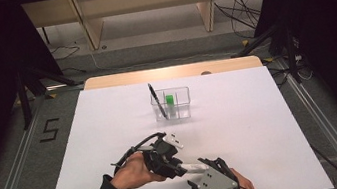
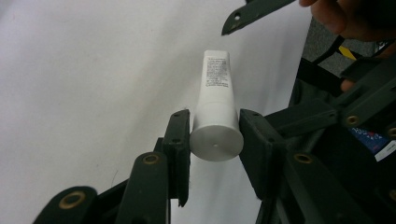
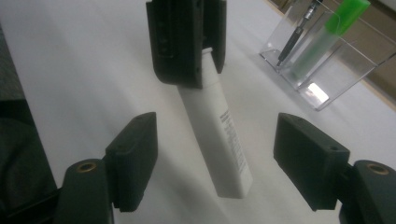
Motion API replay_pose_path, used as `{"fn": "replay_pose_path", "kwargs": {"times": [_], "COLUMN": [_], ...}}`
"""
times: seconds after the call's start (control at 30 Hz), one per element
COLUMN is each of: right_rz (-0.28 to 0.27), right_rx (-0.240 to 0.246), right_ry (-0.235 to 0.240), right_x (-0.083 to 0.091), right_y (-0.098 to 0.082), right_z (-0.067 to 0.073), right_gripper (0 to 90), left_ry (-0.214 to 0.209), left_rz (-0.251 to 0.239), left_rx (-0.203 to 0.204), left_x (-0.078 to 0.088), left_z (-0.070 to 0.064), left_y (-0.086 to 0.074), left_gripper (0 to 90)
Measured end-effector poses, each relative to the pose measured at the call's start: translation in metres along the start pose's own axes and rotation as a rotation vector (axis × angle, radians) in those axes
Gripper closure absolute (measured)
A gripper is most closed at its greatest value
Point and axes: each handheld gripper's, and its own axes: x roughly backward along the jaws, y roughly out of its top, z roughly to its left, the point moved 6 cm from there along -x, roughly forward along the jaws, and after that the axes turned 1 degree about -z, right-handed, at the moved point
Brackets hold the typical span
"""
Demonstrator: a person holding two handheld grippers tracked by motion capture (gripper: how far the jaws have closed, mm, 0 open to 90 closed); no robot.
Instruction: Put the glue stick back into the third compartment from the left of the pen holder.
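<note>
My left gripper (image 2: 215, 135) clamps a white tube (image 2: 215, 105) by its cap. My right gripper (image 3: 217, 161) straddles the tube's tail, pads apart. Behind stands the clear box (image 3: 327, 60), holding a green marker (image 3: 322, 39).

The tube (image 2: 215, 112) clamped between the left gripper's (image 2: 215, 135) black jaws is white, with fine dark print. The right gripper's (image 3: 215, 163) jaws are black too. Beyond them, a clear container (image 3: 327, 60) holds a green marker (image 3: 348, 14) and black pen (image 3: 299, 32). The surface (image 1: 110, 123) is white.
</note>
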Motion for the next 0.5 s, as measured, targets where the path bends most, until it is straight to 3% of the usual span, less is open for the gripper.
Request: {"fn": "replay_pose_path", "kwargs": {"times": [0.33,0.5], "right_rz": [0.053,0.061], "right_rx": [0.171,0.203], "right_ry": [-0.089,-0.124], "right_x": [-0.009,-0.012], "right_y": [-0.004,-0.003], "right_z": [0.010,0.013], "right_gripper": [44.4,51.9], "left_ry": [-0.014,-0.017], "left_rz": [0.005,0.003], "left_rx": [-0.009,-0.011], "left_x": [-0.002,-0.002], "left_z": [-0.005,-0.007], "left_y": [0.001,0.002], "left_gripper": [64.7,64.6]}}
